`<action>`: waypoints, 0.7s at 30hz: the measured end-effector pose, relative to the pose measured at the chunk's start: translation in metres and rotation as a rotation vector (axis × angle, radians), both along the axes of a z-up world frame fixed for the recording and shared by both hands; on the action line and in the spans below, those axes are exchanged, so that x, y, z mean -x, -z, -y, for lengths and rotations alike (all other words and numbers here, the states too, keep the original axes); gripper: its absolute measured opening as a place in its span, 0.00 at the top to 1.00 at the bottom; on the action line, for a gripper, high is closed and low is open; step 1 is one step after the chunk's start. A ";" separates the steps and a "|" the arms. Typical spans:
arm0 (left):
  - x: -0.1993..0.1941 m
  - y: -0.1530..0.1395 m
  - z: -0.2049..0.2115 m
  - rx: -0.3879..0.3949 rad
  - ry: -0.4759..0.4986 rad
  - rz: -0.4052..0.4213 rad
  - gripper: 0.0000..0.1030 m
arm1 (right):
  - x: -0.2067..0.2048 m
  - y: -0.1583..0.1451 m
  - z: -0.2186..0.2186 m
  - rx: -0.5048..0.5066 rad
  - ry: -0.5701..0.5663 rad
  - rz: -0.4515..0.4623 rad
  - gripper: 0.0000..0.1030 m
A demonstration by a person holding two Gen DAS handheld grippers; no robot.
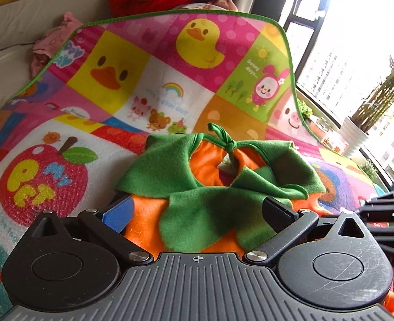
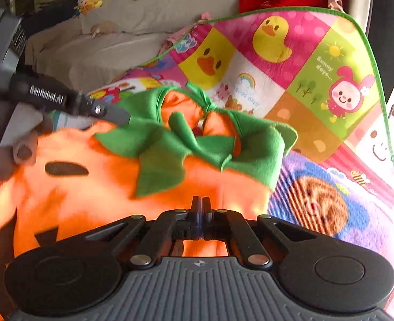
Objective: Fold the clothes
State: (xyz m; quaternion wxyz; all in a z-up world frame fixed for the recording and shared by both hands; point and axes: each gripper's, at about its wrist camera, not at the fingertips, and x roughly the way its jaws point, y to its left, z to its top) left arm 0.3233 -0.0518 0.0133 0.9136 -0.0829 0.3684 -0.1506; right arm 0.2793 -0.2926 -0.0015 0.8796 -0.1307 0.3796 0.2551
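On the bright cartoon-print play mat (image 1: 148, 85), the left gripper (image 1: 197, 208) gapes wide around the orange fleece pumpkin costume (image 2: 95, 187), the right gripper (image 2: 201, 208) pinched tight on its hem.

Your costume (image 2: 95, 187) lies on the mat (image 2: 317, 61); the sofa (image 2: 111, 48) sits behind, the window (image 1: 357, 53) to your right.

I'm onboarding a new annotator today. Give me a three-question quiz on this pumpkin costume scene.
1. True or false: the right claw is wide open.
2. The collar on the orange pumpkin costume is which colour? A) red B) green C) blue
3. Fill in: the costume lies on a cartoon play ____.

Key: 1 false, its fingers are closed together at the costume's edge; 2 B; 3 mat.
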 end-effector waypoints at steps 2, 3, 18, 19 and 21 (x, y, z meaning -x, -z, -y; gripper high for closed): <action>0.000 0.001 0.000 -0.004 -0.004 -0.003 0.00 | 0.007 0.005 0.007 0.020 0.009 -0.008 1.00; 0.000 0.001 0.000 -0.006 -0.005 -0.004 0.00 | 0.010 0.007 0.010 0.029 0.015 -0.011 1.00; -0.001 0.001 -0.001 0.003 -0.016 0.000 0.00 | -0.024 -0.044 0.029 -0.130 0.151 0.152 0.96; -0.002 0.001 -0.001 0.005 -0.022 0.000 0.00 | -0.029 -0.044 0.025 -0.137 0.145 0.151 0.96; -0.003 0.004 0.002 0.001 -0.018 -0.009 0.00 | -0.043 -0.034 0.014 -0.142 0.141 0.112 0.96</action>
